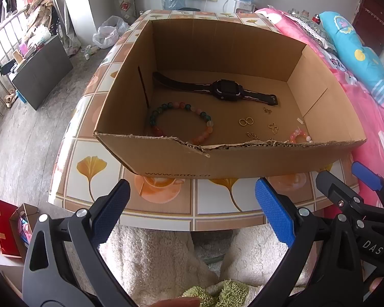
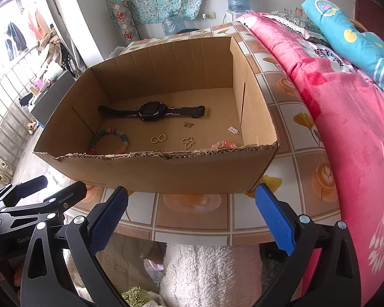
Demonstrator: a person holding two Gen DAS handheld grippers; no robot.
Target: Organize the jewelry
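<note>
black tongs (image 1: 192,204) with blue textured pads (image 1: 275,212), silver screws, white lettering, perhaps "das".

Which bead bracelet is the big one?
The colourful bracelet by the box's left wall; its green, pink and orange loop dwarfs the pink bracelet in the right corner.

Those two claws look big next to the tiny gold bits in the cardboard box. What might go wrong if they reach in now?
1. The gold rings and small charms lie flat on the box floor; the wide pads of the open right gripper may slip off them.
2. The box has a tall, torn front wall; the open left gripper, outside it, may bump or drag it.
3. The bead bracelet sits near the rings, so a grab might catch both.
</note>
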